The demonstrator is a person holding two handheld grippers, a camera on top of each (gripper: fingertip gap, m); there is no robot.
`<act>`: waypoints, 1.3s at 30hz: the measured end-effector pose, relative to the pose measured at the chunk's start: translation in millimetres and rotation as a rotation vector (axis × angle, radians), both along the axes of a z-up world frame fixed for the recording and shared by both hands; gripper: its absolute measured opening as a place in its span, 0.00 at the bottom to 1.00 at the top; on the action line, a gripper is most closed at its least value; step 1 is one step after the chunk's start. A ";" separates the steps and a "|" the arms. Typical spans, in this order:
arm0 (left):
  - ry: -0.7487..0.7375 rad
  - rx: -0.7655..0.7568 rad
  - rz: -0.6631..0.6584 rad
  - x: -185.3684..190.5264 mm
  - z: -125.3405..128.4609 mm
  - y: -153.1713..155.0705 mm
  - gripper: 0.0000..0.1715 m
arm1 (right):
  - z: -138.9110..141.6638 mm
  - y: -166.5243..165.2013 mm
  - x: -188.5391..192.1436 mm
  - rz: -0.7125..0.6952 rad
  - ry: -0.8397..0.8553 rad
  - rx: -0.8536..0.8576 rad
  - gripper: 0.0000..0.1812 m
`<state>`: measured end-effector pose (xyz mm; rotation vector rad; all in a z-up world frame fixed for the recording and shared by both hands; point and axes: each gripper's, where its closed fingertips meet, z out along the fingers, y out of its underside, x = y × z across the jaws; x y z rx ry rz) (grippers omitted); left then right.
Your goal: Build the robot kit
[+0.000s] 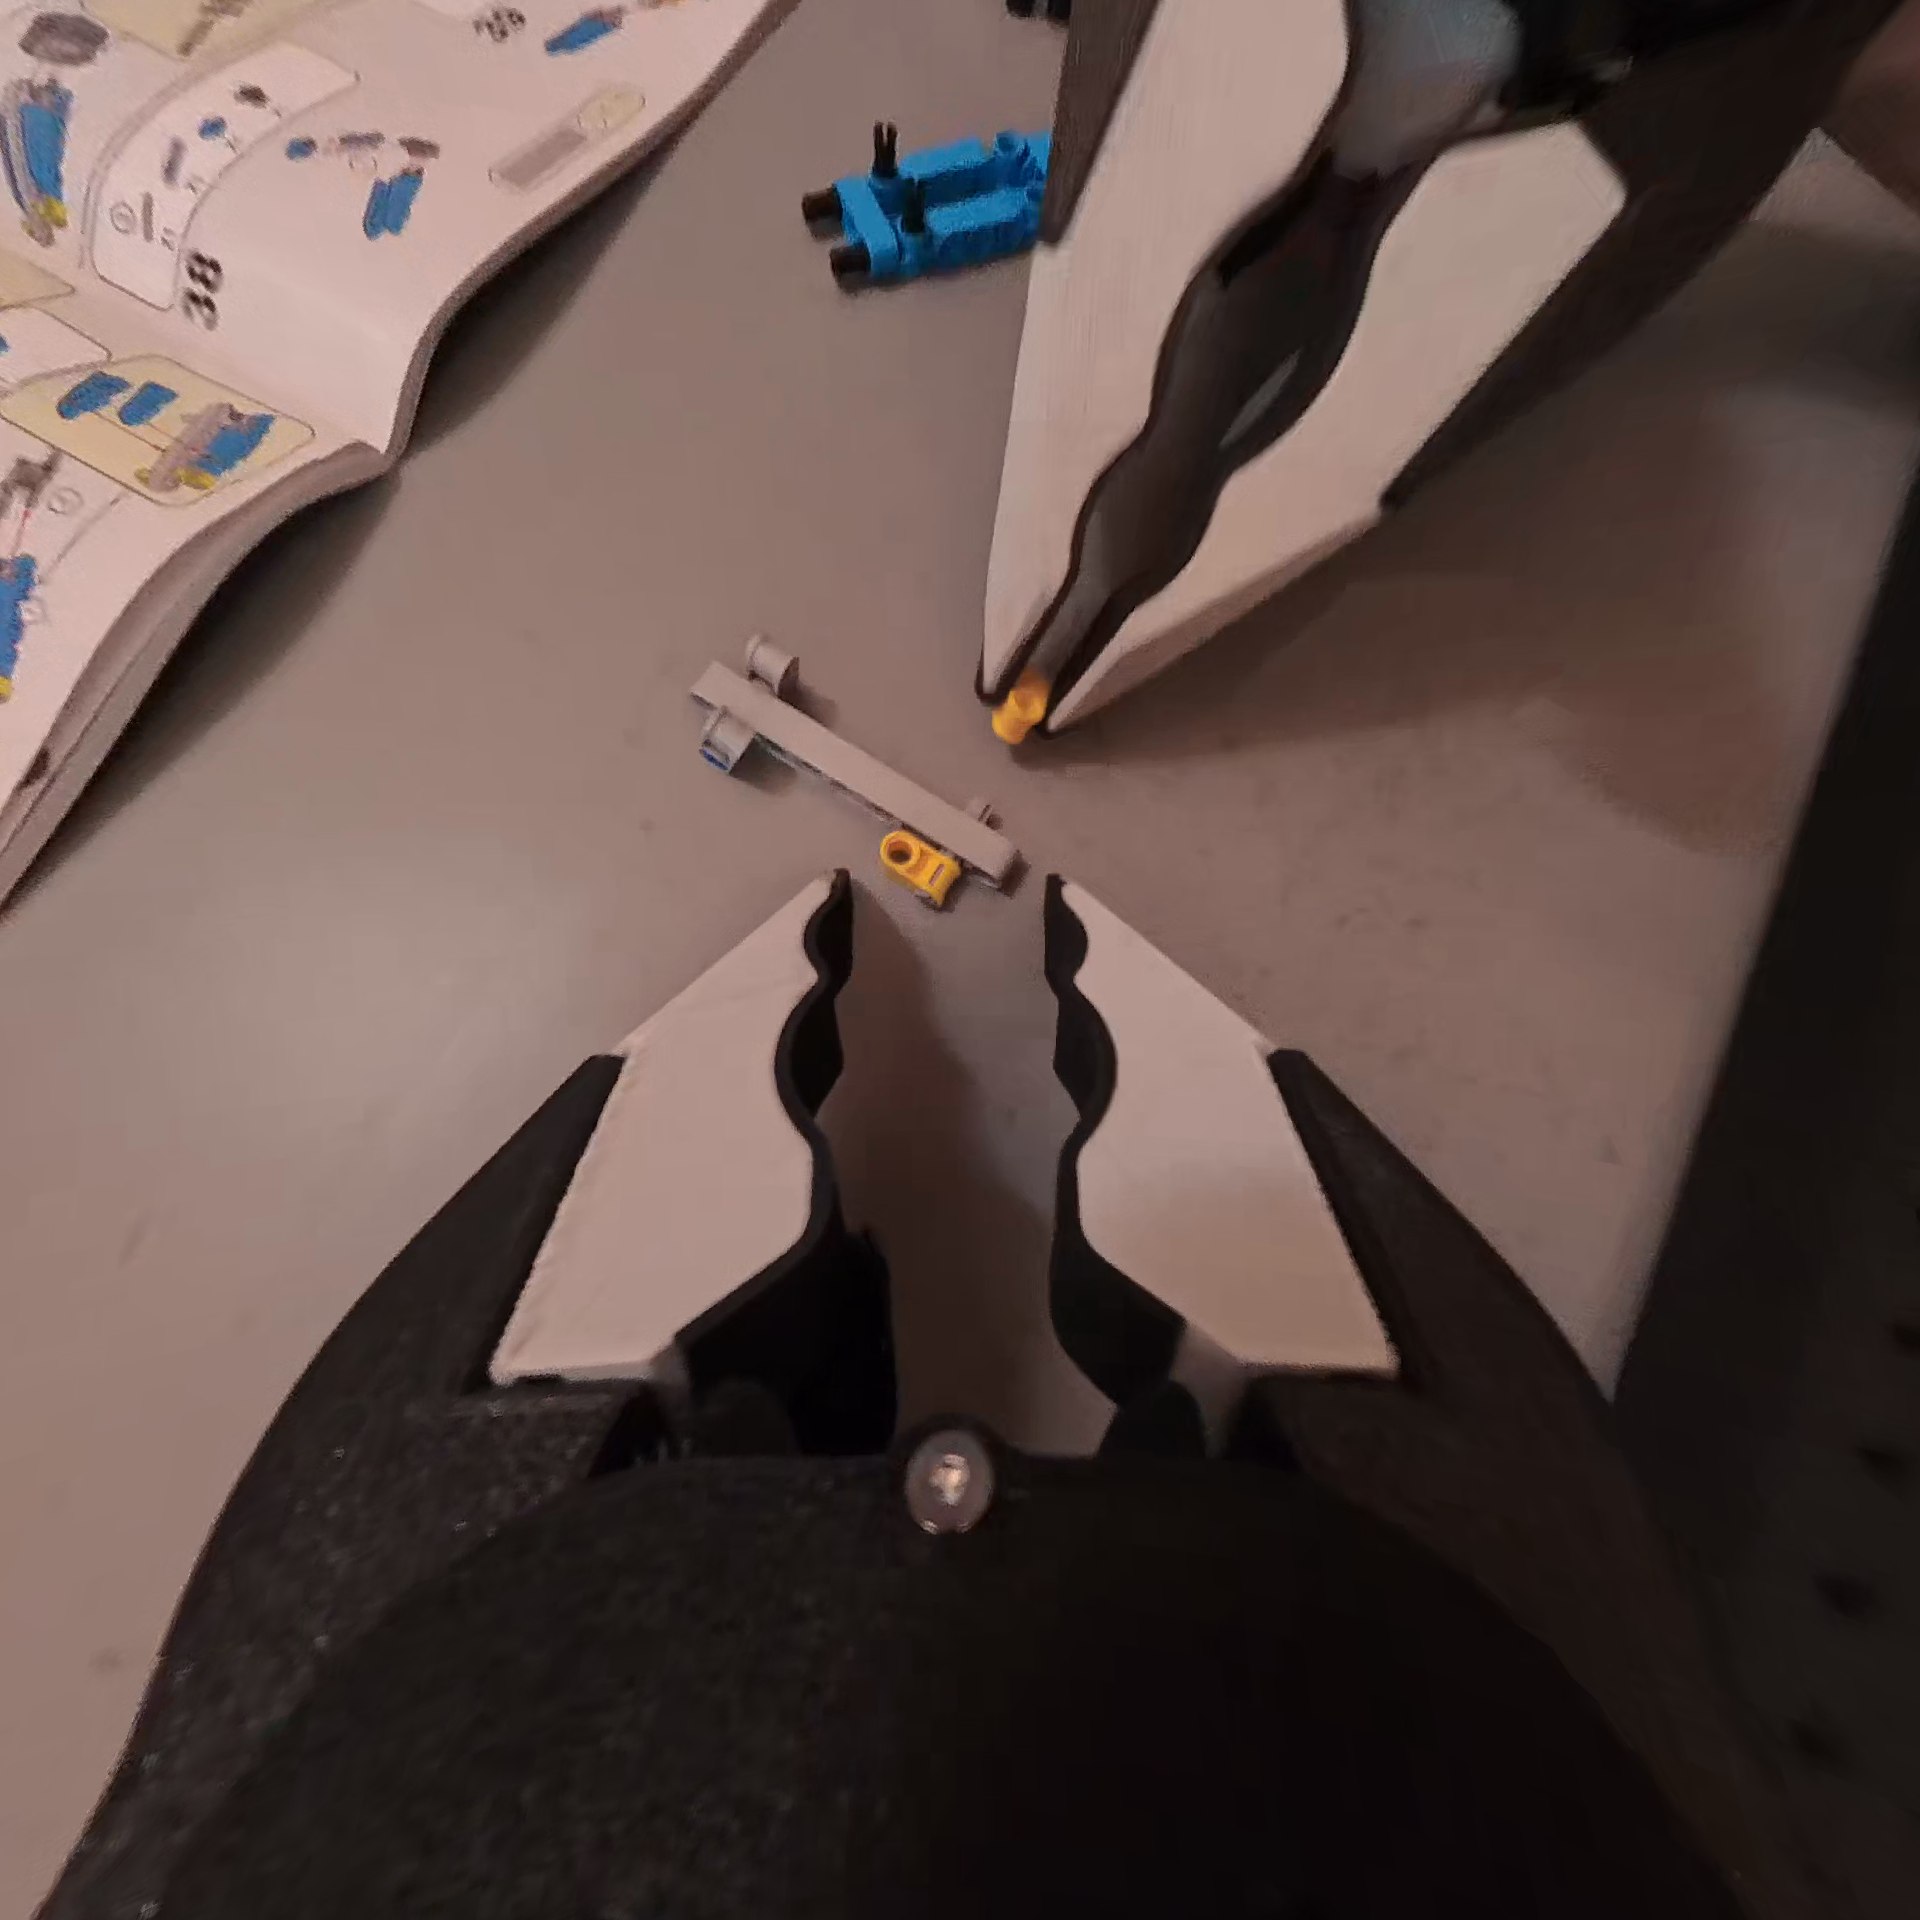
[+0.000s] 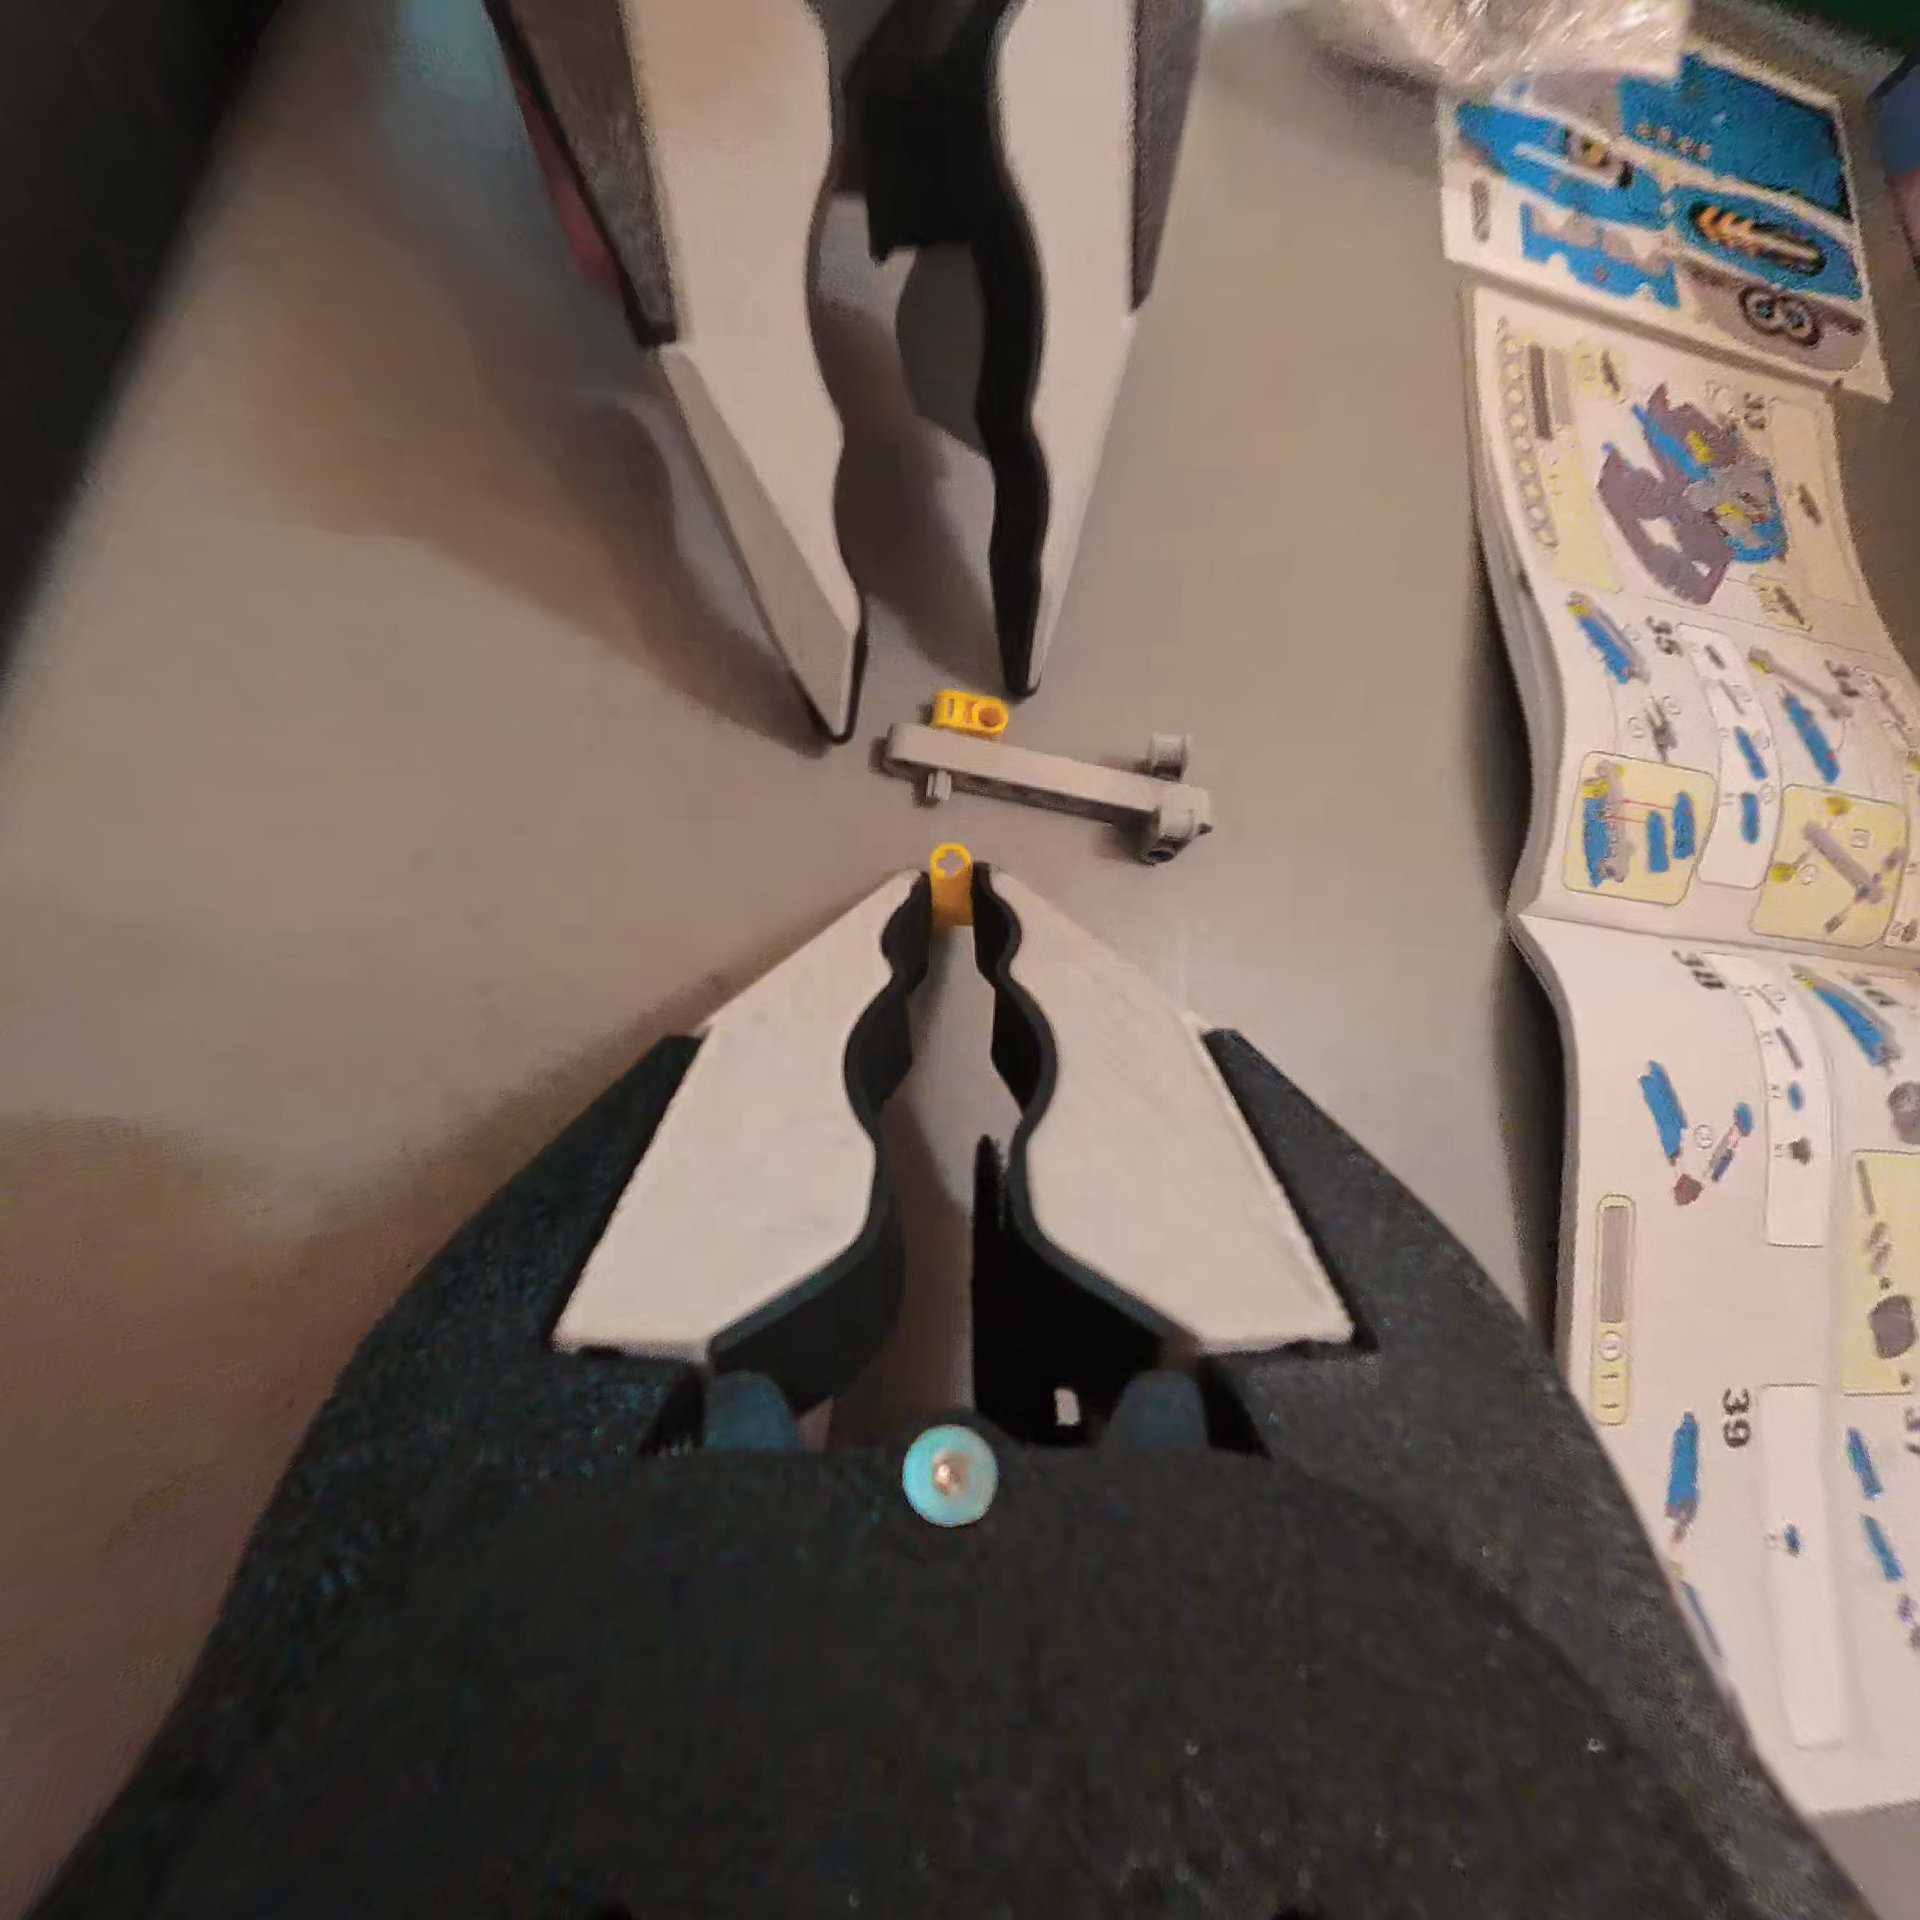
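two grippers meet over a grey beam and yellow pieces

much of both views is blocked by the grippers' own black bodies, which fill the lower part of each picture. the right gripper (image 2: 951, 883) has its jaws nearly closed, pinching a small yellow connector (image 2: 951, 883) at the very tips; only the round end of that piece sticks out, the rest is hidden between the fingers. in the left wrist view the same connector (image 1: 1016, 712) shows as a blurred yellow nub.

the left gripper (image 1: 945, 883) has its jaws well apart and grips nothing. its tips hover just beside a second yellow piece (image 1: 920, 860), which lies against one end of a long grey beam (image 1: 852, 774) on the grey table (image 1: 520, 831). whether that yellow piece is joined to the beam or only touches it cannot be told. small grey pins sit at the beam's far end, soft with blur.

a blue assembly (image 1: 935, 213) with black pins lies farther off, partly hidden behind the right gripper. an open instruction booklet (image 2: 1683, 935) is cut off by the frame edge; its pages carry printed diagrams and step numbers. beyond it lies a sticker sheet (image 2: 1652, 208), and crinkled clear plastic (image 2: 1507, 31) is barely seen at the top edge.
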<state>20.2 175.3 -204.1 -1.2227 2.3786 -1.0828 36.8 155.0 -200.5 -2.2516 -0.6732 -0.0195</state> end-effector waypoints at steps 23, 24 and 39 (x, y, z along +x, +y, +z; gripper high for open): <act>-0.041 0.031 0.025 7.5 -2.0 -1.3 0.15 | 4.3 -2.3 -6.6 -0.118 0.096 -0.069 0.07; -0.042 0.033 0.026 7.5 -2.1 -1.3 0.15 | 5.3 -2.3 -6.9 -0.118 0.089 -0.066 0.07; -0.032 0.012 0.027 7.8 -1.7 -1.1 0.15 | 5.4 -10.9 -27.5 -0.061 0.128 -0.140 0.06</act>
